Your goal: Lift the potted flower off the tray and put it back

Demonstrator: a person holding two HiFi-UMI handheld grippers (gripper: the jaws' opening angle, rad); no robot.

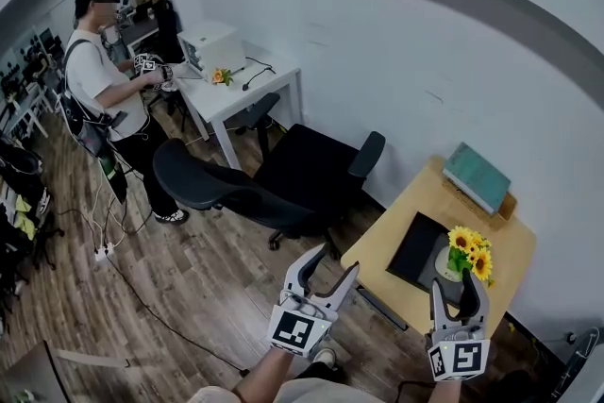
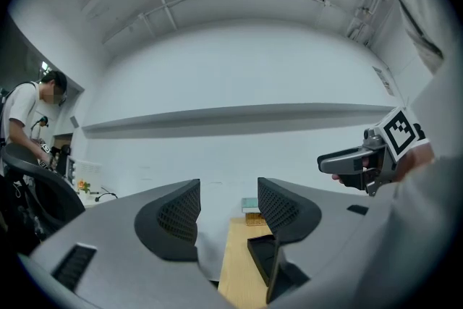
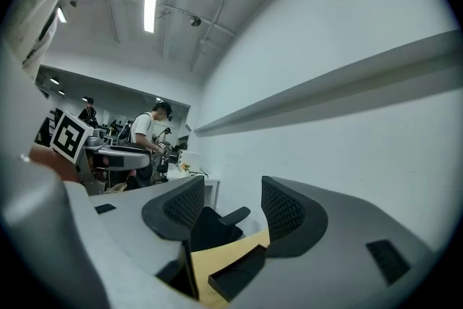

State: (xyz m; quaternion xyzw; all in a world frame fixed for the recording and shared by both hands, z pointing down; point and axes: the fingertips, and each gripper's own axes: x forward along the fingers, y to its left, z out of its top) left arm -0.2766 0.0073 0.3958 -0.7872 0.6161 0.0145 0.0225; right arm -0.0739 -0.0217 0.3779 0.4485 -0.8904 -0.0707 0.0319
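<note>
Open and empty, left gripper [image 1: 332,261] is hovering beside the table [image 1: 396,222] edge; right gripper [image 1: 457,285], also open with nothing between its jaws, is hanging near the flower [image 1: 469,250], which is sitting upright on the black tray [image 1: 413,248]

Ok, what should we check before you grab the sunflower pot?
1. Potted flower upright on the tray: ok.
2. Left gripper open and empty: ok.
3. Right gripper open and empty: ok.
4. Potted flower between either gripper's jaws: not ok; neither gripper view shows it there.
5. Book lying apart from the tray: ok.
6. Office chair out of the left gripper's way: cannot tell.
</note>
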